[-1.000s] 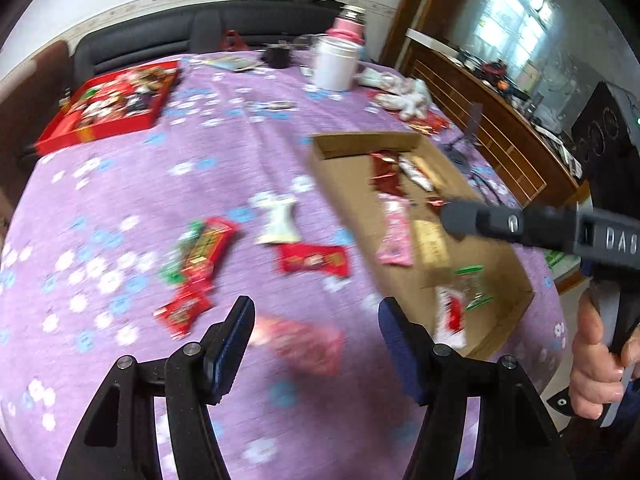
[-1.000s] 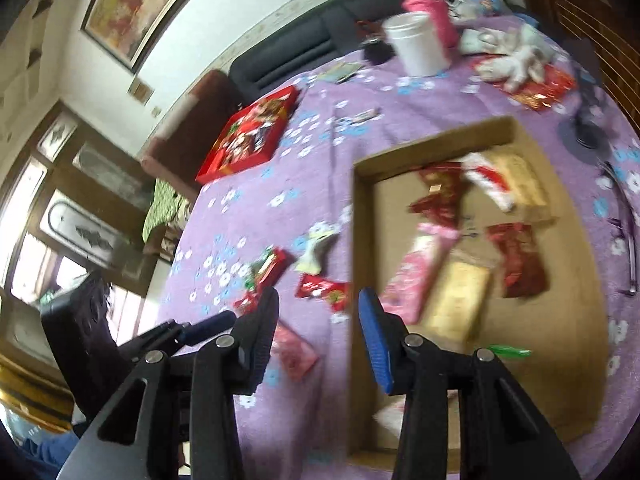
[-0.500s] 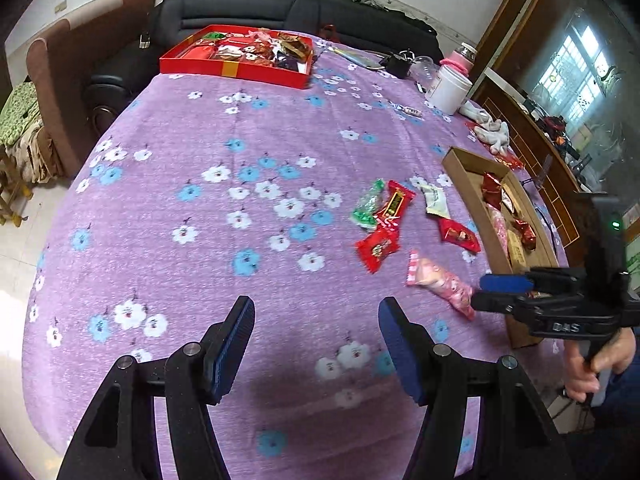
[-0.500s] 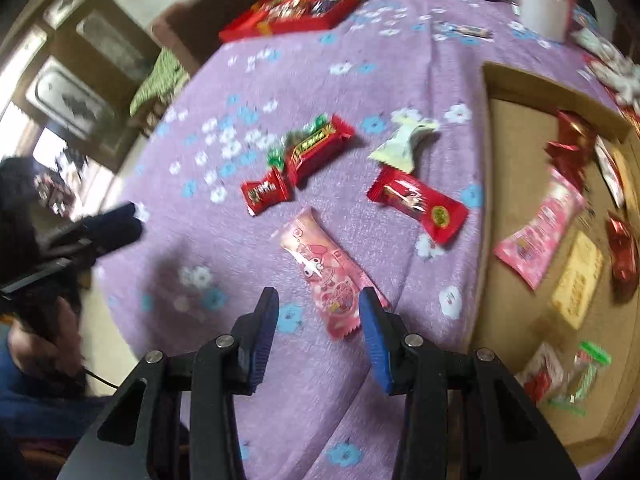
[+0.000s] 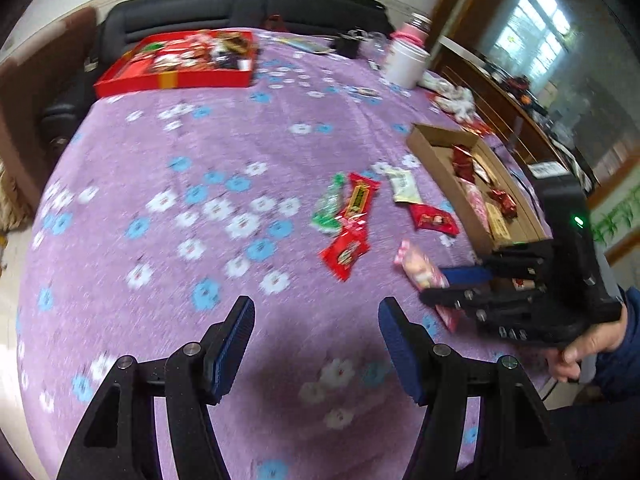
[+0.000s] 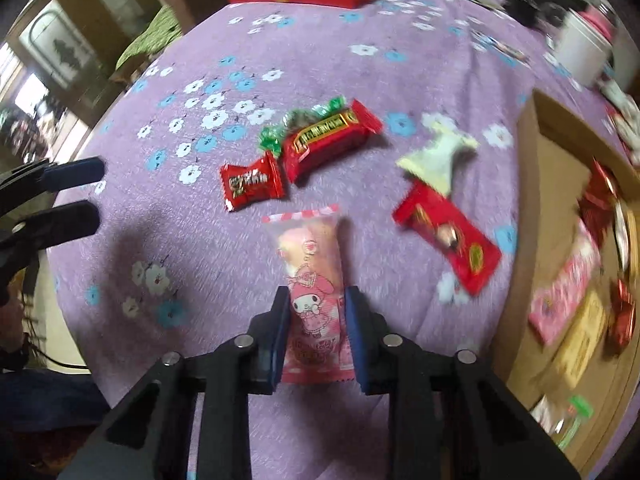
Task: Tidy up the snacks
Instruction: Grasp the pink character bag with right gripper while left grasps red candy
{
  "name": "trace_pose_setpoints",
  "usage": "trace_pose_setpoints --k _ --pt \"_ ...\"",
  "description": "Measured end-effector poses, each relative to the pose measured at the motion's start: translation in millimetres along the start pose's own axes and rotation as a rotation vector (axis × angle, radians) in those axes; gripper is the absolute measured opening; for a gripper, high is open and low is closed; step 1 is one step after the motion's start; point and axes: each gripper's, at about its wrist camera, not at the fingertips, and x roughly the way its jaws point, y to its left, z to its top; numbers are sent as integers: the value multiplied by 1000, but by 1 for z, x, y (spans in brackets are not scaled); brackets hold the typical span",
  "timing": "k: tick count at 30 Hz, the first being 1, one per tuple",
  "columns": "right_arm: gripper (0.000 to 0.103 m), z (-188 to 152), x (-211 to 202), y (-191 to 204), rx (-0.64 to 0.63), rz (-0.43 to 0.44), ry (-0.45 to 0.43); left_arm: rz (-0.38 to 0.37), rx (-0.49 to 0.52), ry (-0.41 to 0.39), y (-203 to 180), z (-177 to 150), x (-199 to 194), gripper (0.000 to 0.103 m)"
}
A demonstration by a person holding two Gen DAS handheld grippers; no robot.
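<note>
purple flowered tablecloth (image 5: 160,184), snacks scattered on it, sofa and window beyond.
the right gripper (image 6: 314,320) has just been closing, its pads against the sides of the pink snack packet (image 6: 310,276) lying on the cloth beside the cardboard tray (image 5: 440,168). the left gripper (image 5: 316,340) hangs released over bare cloth. a red box (image 5: 176,76) sits at the far edge before a dark sofa (image 5: 240,8); a white canister (image 5: 404,64) stands near a wooden cabinet (image 5: 512,120).

A home living room: black sofa (image 5: 240,8) behind a floral-clothed table (image 5: 200,200).
</note>
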Motion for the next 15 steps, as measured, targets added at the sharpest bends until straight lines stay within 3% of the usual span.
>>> trace_pose_setpoints --k 4,11,12,14,15 --pt "24 -21 -11 -1 83 -10 -8 -37 71 36 -12 18 26 68" --pt "24 -46 -35 -8 180 -22 -48 -3 212 89 -33 32 69 66" --pt "24 -47 -36 -8 188 -24 -50 1 221 93 -34 32 74 64" --pt "24 -51 -41 -12 206 -24 -56 15 234 111 -34 34 85 41" --pt "24 -53 -43 -13 216 -26 -61 30 242 106 -35 34 89 40"
